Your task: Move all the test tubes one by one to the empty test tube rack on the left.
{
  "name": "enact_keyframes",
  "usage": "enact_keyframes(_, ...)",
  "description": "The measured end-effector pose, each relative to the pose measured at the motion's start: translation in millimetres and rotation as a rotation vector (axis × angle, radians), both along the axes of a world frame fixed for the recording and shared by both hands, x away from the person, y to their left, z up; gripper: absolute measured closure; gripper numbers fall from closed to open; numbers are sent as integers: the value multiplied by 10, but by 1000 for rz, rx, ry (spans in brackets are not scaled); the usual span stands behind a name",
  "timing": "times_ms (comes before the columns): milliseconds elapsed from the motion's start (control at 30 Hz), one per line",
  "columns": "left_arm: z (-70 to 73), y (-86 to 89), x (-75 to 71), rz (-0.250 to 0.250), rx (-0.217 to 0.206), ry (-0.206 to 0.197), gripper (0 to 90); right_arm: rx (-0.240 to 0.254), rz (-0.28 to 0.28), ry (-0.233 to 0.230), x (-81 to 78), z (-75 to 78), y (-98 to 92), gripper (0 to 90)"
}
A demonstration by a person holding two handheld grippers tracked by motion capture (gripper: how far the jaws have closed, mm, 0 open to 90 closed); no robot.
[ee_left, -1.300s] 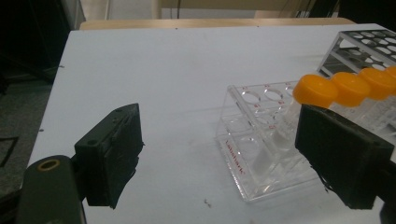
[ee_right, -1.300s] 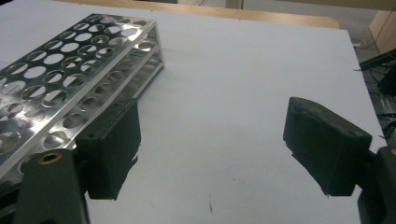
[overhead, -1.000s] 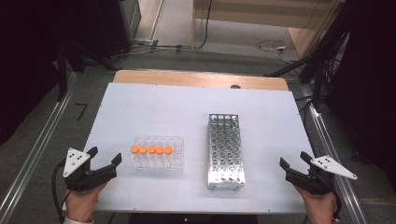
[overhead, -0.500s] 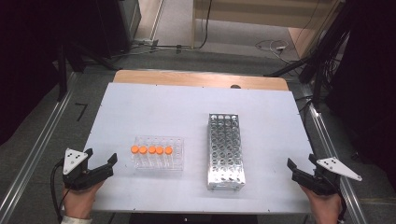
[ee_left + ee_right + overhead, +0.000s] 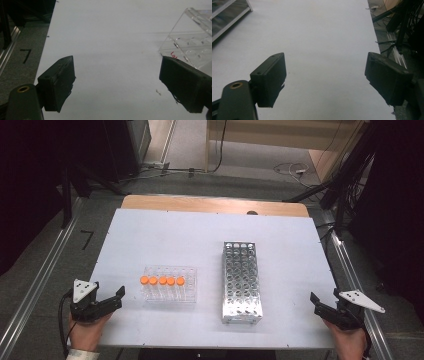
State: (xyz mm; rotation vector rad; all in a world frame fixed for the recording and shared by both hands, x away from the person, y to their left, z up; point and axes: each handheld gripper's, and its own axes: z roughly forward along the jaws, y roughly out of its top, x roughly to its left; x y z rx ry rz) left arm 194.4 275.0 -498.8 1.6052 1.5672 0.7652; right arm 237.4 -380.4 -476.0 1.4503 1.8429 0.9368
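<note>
A clear plastic rack [image 5: 169, 285] holds a row of several orange-capped tubes [image 5: 162, 280] left of the table's middle. To its right stands an empty metal tube rack [image 5: 241, 281]. My left gripper [image 5: 119, 298] rests open at the near left corner and points at the clear rack, a short way from it. In the left gripper view the wide-apart jaws of the left gripper [image 5: 117, 62] frame bare table, with the clear rack [image 5: 192, 47] at the right. My right gripper [image 5: 317, 304] is open at the near right edge. The right gripper [image 5: 324, 58] has nothing between its jaws.
The white tabletop [image 5: 190, 240] ends in a wooden strip [image 5: 210, 205] at the far edge. Metal rails [image 5: 45, 270] run along both sides on the floor, and cables [image 5: 295, 170] lie beyond the table. The metal rack's corner [image 5: 224, 15] shows at the right gripper view's upper left.
Both grippers have drifted slightly outward, the left one to the left and the right one to the right. Their jaws stay open. The racks have not moved.
</note>
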Motion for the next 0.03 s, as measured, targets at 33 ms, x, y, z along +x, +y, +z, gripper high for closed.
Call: enact_keyframes(33, -7, 2, 4, 1, 0, 2, 129, -1, 0, 3, 2, -9, 4, 152)
